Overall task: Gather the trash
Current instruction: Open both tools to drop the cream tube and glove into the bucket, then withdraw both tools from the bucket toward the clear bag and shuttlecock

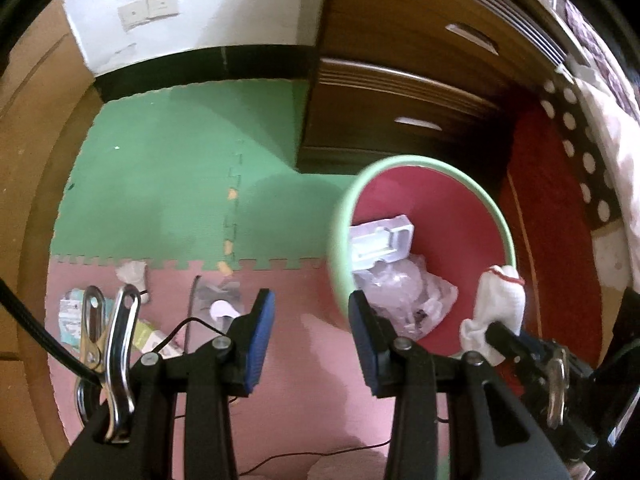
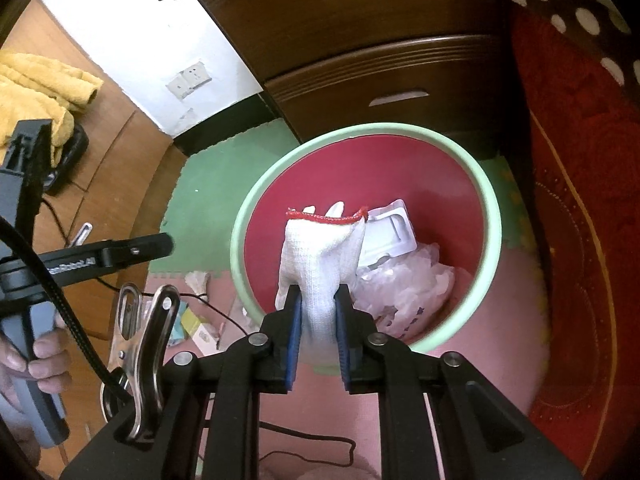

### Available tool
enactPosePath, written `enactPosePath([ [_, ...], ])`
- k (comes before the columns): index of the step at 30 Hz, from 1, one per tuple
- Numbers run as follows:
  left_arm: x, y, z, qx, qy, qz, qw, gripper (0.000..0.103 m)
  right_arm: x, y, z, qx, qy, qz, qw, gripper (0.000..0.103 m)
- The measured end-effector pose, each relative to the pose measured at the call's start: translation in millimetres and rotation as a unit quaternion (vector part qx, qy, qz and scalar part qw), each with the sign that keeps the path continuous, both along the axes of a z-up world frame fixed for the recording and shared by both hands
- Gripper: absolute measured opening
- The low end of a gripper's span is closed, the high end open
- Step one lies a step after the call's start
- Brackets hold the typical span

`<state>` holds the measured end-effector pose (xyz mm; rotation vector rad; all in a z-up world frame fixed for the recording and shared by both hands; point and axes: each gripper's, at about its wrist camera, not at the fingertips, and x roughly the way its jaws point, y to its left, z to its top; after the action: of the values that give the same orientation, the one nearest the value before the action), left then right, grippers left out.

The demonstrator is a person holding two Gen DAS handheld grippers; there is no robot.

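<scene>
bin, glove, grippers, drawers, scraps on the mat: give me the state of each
bin: upright, part filled with a white tray and clear plastic
white glove: pinched in the right gripper, above the bin
left gripper: open, nothing between its pads
drawers: both closed
scraps: lying on the pink mat, not yet picked up

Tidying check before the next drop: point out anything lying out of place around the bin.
Scraps still litter the pink floor mat left of the green bin: a crumpled white wad, small cartons and a clear wrapper. The right tongs hold a white glove over the bin.
</scene>
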<state>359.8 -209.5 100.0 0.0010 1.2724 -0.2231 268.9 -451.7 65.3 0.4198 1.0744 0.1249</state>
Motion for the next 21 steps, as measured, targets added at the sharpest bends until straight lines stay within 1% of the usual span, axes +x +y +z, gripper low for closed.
enactPosePath([
  [6, -3.8, 21.8, 4.9, 0.0, -0.001, 0.015, 0.9999, 0.039, 2.7, 5.6, -0.6, -0.018, 0.007, -0.009, 1.0, 0.024],
  [8, -5.2, 27.3, 7.1, 0.0, -0.002, 0.018, 0.9998, 0.039, 4.3, 7.7, 1.2, -0.025, 0.005, -0.01, 1.0, 0.029],
  [15, -11.3, 52.5, 16.3, -0.001, -0.006, 0.037, 0.9993, 0.039, 8.9, 19.2, 7.2, -0.041, 0.002, -0.002, 0.999, 0.03],
  [21, -18.6, 85.2, 29.2, -0.004, -0.015, 0.066, 0.9977, 0.04, 11.5, 32.7, 13.7, -0.046, -0.004, 0.013, 0.999, 0.03],
])
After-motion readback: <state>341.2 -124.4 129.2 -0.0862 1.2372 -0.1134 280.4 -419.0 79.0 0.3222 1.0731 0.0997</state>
